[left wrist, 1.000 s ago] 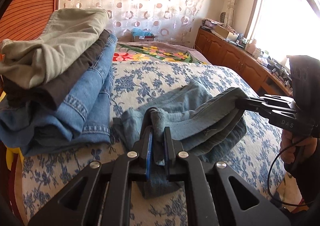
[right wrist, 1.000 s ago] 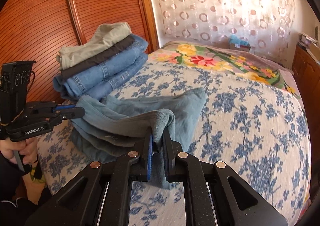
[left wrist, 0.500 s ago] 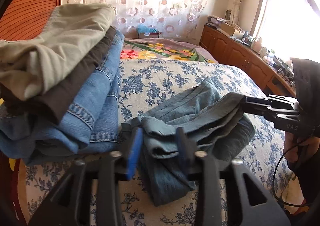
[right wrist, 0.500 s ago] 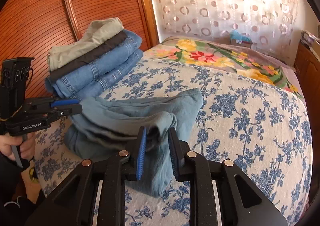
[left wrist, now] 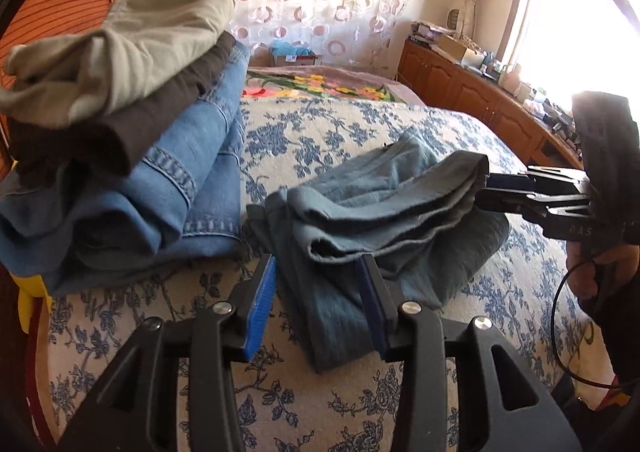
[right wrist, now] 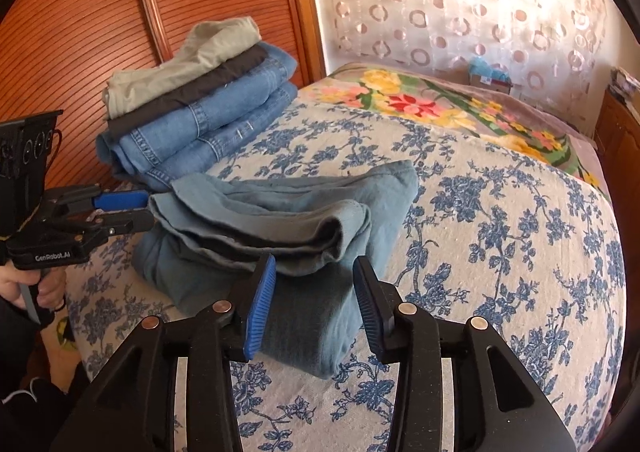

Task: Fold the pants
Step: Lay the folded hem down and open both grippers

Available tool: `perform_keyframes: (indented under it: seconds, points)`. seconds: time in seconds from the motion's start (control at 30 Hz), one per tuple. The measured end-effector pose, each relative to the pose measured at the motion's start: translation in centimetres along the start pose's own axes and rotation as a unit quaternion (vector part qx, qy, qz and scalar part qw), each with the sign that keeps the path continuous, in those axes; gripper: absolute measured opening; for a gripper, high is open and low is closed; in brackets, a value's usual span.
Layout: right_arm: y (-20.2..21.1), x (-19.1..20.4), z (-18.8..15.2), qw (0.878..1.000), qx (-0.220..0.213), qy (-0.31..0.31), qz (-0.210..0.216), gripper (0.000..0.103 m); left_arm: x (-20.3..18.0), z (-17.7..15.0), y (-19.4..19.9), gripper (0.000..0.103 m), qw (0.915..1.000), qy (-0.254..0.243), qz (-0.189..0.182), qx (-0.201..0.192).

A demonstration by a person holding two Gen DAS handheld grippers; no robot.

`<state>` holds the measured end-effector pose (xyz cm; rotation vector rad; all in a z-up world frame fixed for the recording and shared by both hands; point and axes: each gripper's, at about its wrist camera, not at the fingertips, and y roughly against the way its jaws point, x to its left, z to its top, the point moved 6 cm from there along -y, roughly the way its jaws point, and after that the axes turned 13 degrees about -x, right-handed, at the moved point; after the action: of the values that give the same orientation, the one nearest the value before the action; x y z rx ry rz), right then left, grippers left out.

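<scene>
Stack of folded trousers, khaki over dark over blue denim (left wrist: 132, 123), sits far left on blue-floral bedspread (left wrist: 340, 123). Left gripper (left wrist: 320, 294): fingers parted, no longer clamping; hem lies loose between them. Faded blue-grey cotton pants (left wrist: 380, 207), folded thick, rest mid-bed beside stack. Right gripper (right wrist: 314, 290): jaws opening, cloth freed between them. Both releases suggest fold laid down; likely next, smoothing or stacking.

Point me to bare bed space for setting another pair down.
Free: the blue-flowered cover to the right of the teal pants, up to the floral blanket. A narrower patch lies beyond the pants, before that blanket. Crowded: the left side, where the folded stack sits close to the pants by the headboard.
</scene>
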<state>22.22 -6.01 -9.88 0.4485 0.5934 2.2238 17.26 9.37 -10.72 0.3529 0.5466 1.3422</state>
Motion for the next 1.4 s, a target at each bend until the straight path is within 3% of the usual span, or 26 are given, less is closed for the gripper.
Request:
perform_keyframes:
  seconds: [0.17, 0.23, 0.33, 0.4, 0.77, 1.03, 1.1, 1.13, 1.17, 1.23, 1.4]
  points:
    - [-0.9, -0.2, 0.1, 1.000, 0.013, 0.010, 0.001, 0.037, -0.8, -0.1, -1.1, 0.041, 0.9997, -0.018, -0.006, 0.017]
    - [-1.2, -0.4, 0.4, 1.000, 0.015, 0.018, -0.003, 0.017, -0.8, 0.1, -1.3, 0.041, 0.9997, -0.016, -0.007, 0.018]
    - [-1.4, -0.8, 0.8, 1.000, 0.010, 0.014, 0.001, 0.006, -0.9, 0.5, -1.8, 0.041, 0.9997, -0.017, -0.002, 0.019]
    - [-1.5, -1.0, 1.2, 1.000, 0.003, 0.012, 0.005, 0.003, -1.0, 0.8, -2.1, 0.041, 0.9996, -0.020, -0.001, 0.019]
    - [-2.4, -2.4, 3.2, 1.000, -0.021, -0.011, -0.009, 0.003, -1.0, 3.4, -3.5, 0.041, 0.9995, -0.031, 0.004, -0.004]
    - [-2.9, -3.0, 3.1, 1.000, -0.009, -0.010, -0.002, 0.019, -0.9, 3.3, -4.5, 0.041, 0.9995, -0.031, 0.006, 0.004]
    - [-3.1, -3.0, 3.2, 1.000, -0.006, -0.010, 0.003, 0.019, -1.0, 3.4, -4.4, 0.034, 0.9994, -0.033, 0.002, 0.001]
    - [-3.2, -2.9, 3.3, 1.000, -0.007, -0.008, 0.008, 0.012, -1.0, 3.3, -4.5, 0.021, 0.9994, -0.035, 0.006, 0.000]
    - [-3.3, -2.9, 3.4, 1.000, -0.009, -0.006, 0.011, 0.004, -0.8, 3.4, -4.6, 0.016, 0.9992, -0.037, 0.015, 0.000]
    - [-3.4, -3.0, 3.9, 1.000, -0.018, -0.010, 0.007, 0.001, -0.6, 3.5, -4.5, 0.008, 0.9991, -0.037, 0.018, -0.008]
    - [-3.6, -4.1, 5.2, 0.999, -0.038, -0.033, -0.019, 0.000, 0.2, 4.1, -3.9, 0.004, 0.9983, -0.032, 0.036, -0.033]
